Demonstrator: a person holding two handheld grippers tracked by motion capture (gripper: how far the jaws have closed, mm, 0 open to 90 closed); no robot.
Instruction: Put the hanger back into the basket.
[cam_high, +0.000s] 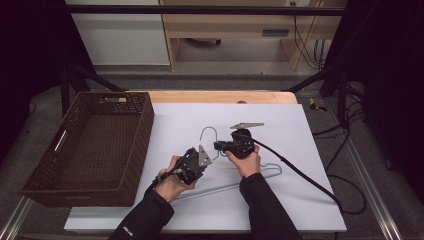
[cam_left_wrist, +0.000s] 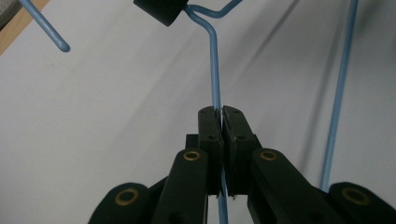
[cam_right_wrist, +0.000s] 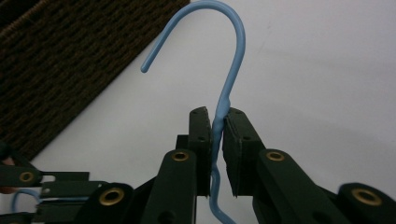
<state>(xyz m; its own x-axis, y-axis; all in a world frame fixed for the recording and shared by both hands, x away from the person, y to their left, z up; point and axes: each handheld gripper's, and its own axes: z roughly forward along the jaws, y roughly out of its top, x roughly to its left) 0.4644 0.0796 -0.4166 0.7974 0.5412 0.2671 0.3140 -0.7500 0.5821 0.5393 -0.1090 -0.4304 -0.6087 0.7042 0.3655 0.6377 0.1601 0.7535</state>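
- A table (cam_high: 280, 85) carries a pale grey-blue mat (cam_high: 300, 150) that covers most of its top; a strip of bare wood shows along the far edge.
- A dark wicker basket (cam_high: 140, 145) sits at the left of the table, its right wall just beside the left edge of the mat, with a handle cut-out in its far wall.
- A light blue wire hanger (cam_high: 272, 171) is in the middle of the mat, its hook pointing to the far side and its triangular body reaching toward the near right.
- The right gripper (cam_high: 218, 146), held in the person's right hand (cam_high: 246, 161), points left; in the right gripper view its jaws are pinched on the hanger's twisted neck (cam_right_wrist: 219, 122), just below the hook.
- The left gripper (cam_high: 196, 162), held in the left hand (cam_high: 170, 184), sits near and to the left of the right one; in the left gripper view its jaws are pressed together on a straight run of the hanger's wire (cam_left_wrist: 215, 79).
- A black cable (cam_high: 300, 172) trails from the right gripper across the mat to the near right.
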